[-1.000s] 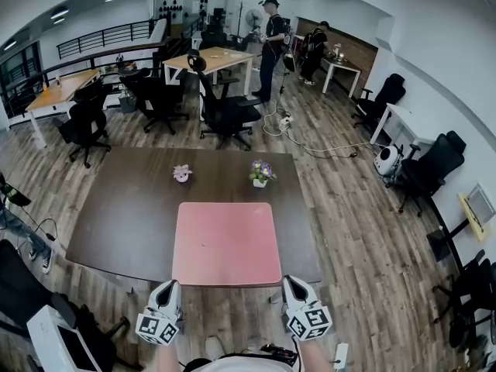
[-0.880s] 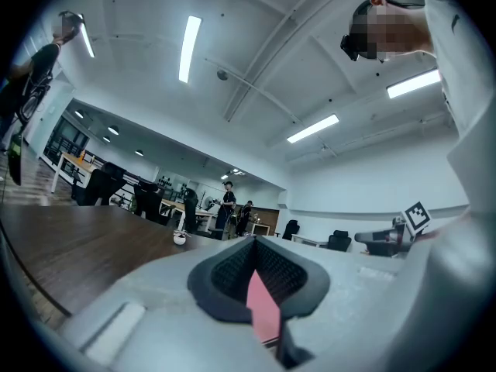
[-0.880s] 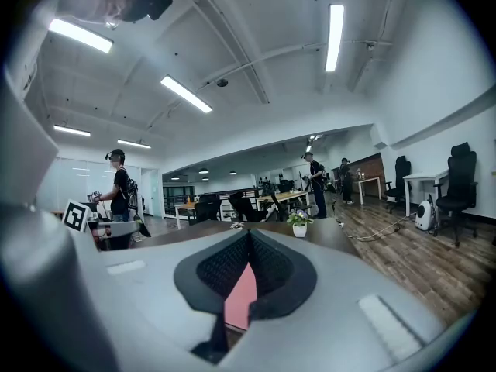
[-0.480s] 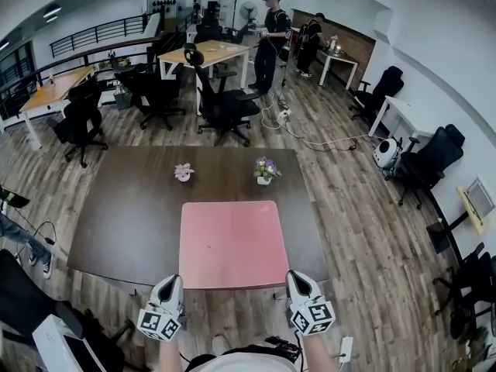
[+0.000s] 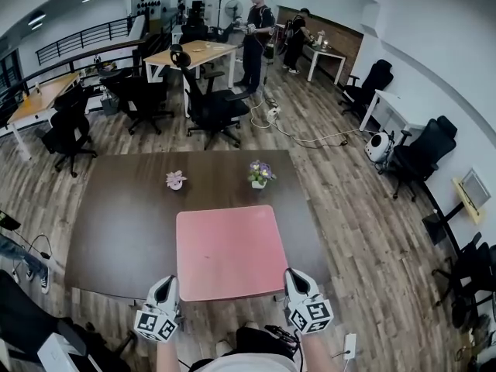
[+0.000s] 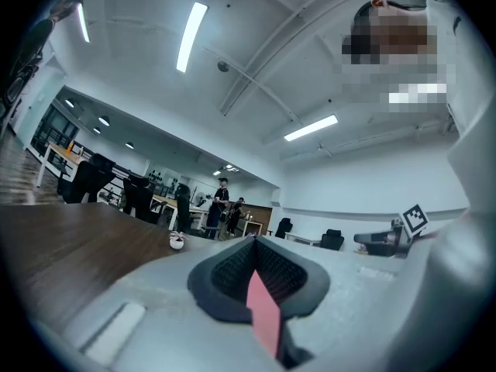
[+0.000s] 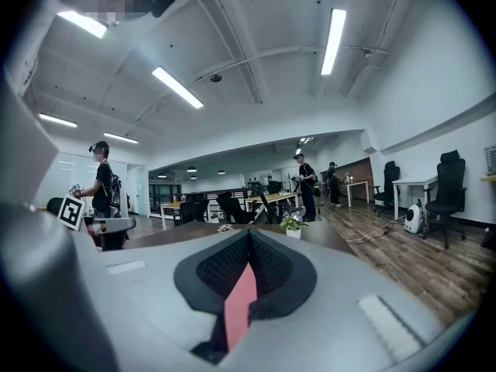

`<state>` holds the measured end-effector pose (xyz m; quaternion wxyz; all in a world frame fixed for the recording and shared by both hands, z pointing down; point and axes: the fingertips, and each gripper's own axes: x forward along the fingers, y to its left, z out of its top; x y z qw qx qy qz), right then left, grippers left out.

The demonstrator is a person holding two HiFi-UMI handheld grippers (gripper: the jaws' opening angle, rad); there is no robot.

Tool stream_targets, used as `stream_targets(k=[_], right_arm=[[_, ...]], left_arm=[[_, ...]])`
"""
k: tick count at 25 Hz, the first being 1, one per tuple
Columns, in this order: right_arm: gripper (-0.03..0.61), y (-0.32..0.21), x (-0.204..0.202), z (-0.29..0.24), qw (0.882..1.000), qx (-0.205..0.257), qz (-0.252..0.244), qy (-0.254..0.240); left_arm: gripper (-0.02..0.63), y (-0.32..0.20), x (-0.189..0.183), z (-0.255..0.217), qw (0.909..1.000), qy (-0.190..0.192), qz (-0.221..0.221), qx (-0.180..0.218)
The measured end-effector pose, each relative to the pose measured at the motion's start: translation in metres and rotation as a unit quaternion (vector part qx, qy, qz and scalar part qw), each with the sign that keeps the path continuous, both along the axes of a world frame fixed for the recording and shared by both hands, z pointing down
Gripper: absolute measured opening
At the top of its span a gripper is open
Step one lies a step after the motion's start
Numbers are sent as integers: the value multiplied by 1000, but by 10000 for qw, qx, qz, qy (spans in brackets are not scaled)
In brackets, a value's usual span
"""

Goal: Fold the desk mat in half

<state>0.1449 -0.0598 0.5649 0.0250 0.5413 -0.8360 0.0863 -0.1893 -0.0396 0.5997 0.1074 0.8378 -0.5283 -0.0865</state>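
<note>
The pink desk mat (image 5: pixel 231 250) lies flat on the dark brown table (image 5: pixel 116 231), its near edge at the table's front edge. My left gripper (image 5: pixel 168 284) is shut on the mat's near left corner, and my right gripper (image 5: pixel 294 277) is shut on the near right corner. In the left gripper view a thin pink strip of the mat (image 6: pixel 265 316) is pinched between the closed jaws of the left gripper (image 6: pixel 255 241). The right gripper view shows the same: the mat (image 7: pixel 239 304) sits edge-on in the closed right gripper (image 7: pixel 249 235).
Two small flower pots (image 5: pixel 175 180) (image 5: pixel 261 173) stand on the table just beyond the mat's far edge. Black office chairs (image 5: pixel 213 103) and other desks fill the room behind. Two people (image 5: pixel 253 29) stand far back. A cable runs across the wooden floor at right.
Both grippers stay at the mat's near corners and have shifted slightly with that edge. The head view has swung, so the table and room sit a little differently in the frame.
</note>
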Motion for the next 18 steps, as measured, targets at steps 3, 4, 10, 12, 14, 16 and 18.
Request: stream_targets(k=[3, 4, 10, 12, 14, 16, 18], right_arm=[[2, -19, 5, -2, 10000, 25, 6, -39], [2, -26, 7, -3, 10000, 32, -3, -42], [2, -64, 21, -9, 10000, 22, -92, -30], [2, -76, 26, -9, 9999, -7, -116, -41], [2, -87, 29, -8, 9998, -34, -162, -50], [2, -97, 31, -6, 9997, -53, -217, -48], [2, -107, 34, -5, 9996, -86, -255, -64]], left_arm=[[2, -18, 5, -2, 10000, 16, -20, -20], [2, -25, 8, -2, 10000, 11, -20, -6], [2, -57, 11, -8, 9997, 153, -208, -55], [2, -64, 11, -9, 9994, 195, -288, -91], [3, -70, 10, -8, 9990, 222, -381, -121], [2, -76, 8, -5, 9988, 141, -446, -137], [2, -82, 10, -4, 9987, 34, -490, -154]])
